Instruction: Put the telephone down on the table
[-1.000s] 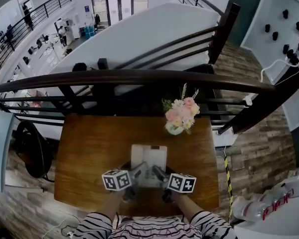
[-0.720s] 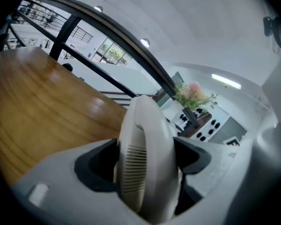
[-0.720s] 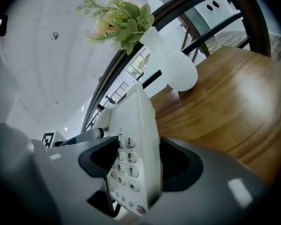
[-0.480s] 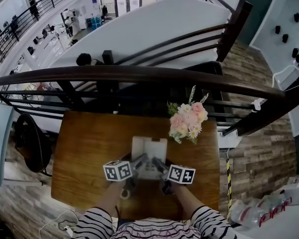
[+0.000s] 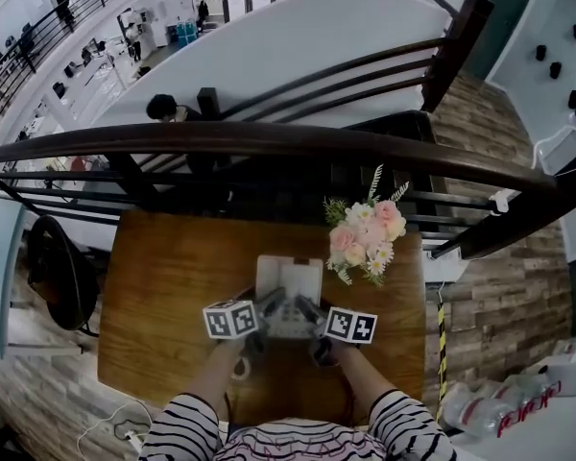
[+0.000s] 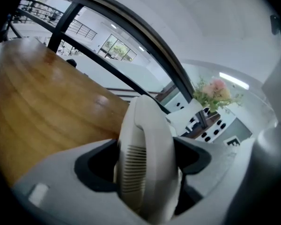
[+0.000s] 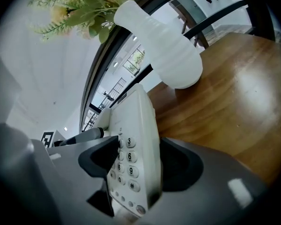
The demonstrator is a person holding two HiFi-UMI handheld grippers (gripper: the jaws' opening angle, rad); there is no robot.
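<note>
Left tongs (image 6: 144, 162), right tongs (image 7: 136, 168) clamp telephone (image 5: 288, 284) keyed 3-6-9.

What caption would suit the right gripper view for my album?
Right gripper clamps the phone by its keypad edge, with a wooden table and white flower vase behind.

White keypad telephone (image 5: 289, 296) over table (image 5: 173, 286)

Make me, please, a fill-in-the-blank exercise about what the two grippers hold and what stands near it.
1. The left gripper and the right gripper are both shut on the white ____.
2. On its keypad, one column reads 3, 6, ____, #.
3. The vase of flowers stands on the wooden ____.
Missing words: telephone; 9; table.
</note>
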